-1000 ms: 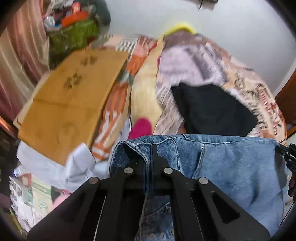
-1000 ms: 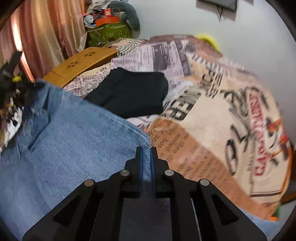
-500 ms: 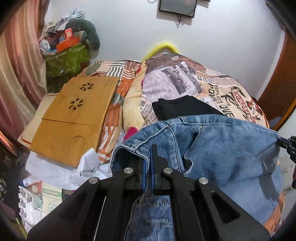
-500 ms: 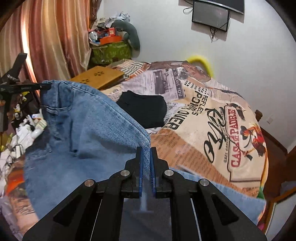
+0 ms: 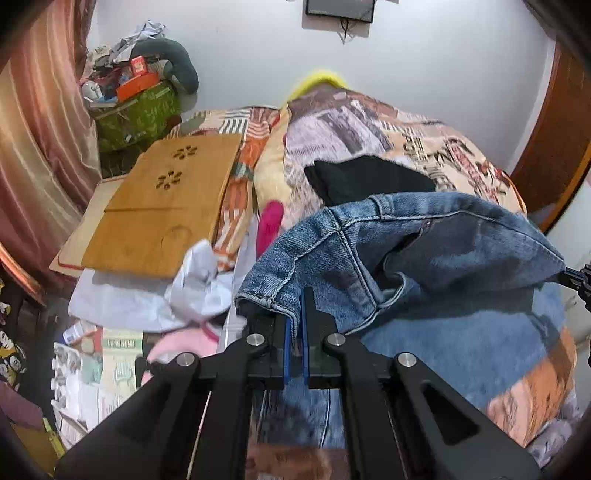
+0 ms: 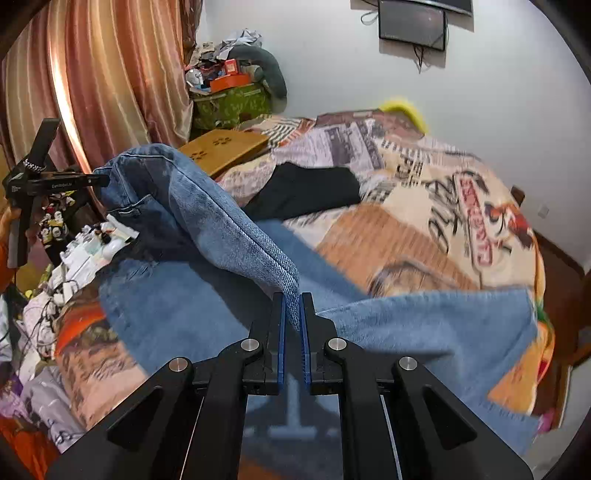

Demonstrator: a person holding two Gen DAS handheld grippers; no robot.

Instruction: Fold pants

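Observation:
Blue denim pants (image 5: 424, 251) hang stretched between my two grippers above the bed. My left gripper (image 5: 294, 314) is shut on one corner of the waistband. My right gripper (image 6: 291, 314) is shut on the opposite edge of the pants (image 6: 229, 229). The legs (image 6: 424, 332) trail down flat on the printed bedspread (image 6: 443, 206). The left gripper shows at the far left of the right wrist view (image 6: 99, 180), and the right gripper's tip shows at the right edge of the left wrist view (image 5: 570, 275).
A folded black garment (image 5: 362, 177) lies on the bed behind the pants. A wooden lap tray (image 5: 162, 214) lies at the left side. Clutter and a green box (image 5: 136, 114) stand by the curtain. A dark screen (image 6: 412, 24) hangs on the wall.
Both grippers have lifted and pulled back with the pants. The held edge now sags and folds over, and the legs lie spread on the bed below.

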